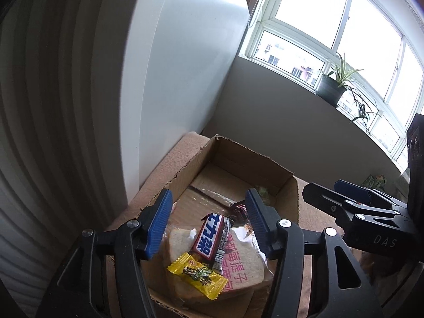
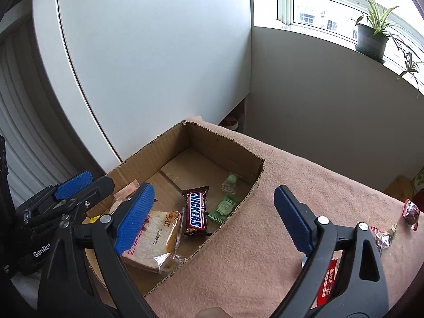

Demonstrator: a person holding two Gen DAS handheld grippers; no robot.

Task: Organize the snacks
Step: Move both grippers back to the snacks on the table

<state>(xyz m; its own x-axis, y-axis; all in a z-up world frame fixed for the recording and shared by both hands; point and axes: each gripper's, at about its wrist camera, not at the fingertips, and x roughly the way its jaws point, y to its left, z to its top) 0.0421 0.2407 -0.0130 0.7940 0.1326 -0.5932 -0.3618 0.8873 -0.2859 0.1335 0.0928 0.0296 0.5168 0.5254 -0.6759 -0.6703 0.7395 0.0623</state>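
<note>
While both grippers are hanging over the cardboard box (image 2: 261, 171) on the tan blanket (image 2: 304, 185), the step in hand looks like a drop-off coming to its end. Seen from the left wrist, the left gripper (image 1: 209, 222) is standing about half spread with nothing pinched; a dark chocolate bar with a blue label (image 1: 212, 239) and a yellow candy (image 1: 197, 275) are lying directly below it on the bagged bread slice (image 1: 238, 270), free of the blue pads. Seen from the right wrist, the right gripper (image 2: 214, 218) is gaping wide and empty, its left pad over the bread and its right pad over bare blanket outside the box. Inside the box a Snickers bar (image 2: 196, 213) is resting just right of the bread, and two green candies (image 2: 225, 206) are sitting toward the wall at 3 o'clock from it. Loose snacks are waiting outside, well apart from the box at 3 o'clock in the right wrist view: a red-wrapped sweet (image 2: 410, 213), a small clear-wrapped one (image 2: 383, 238), and a red packet (image 2: 327, 283) partly hidden behind the right finger. By my judgement the next move calls for the right gripper to swing toward those, settle its open pads around one wrapper, close gently because the thin foil may slip, then carry it over the box.
</note>
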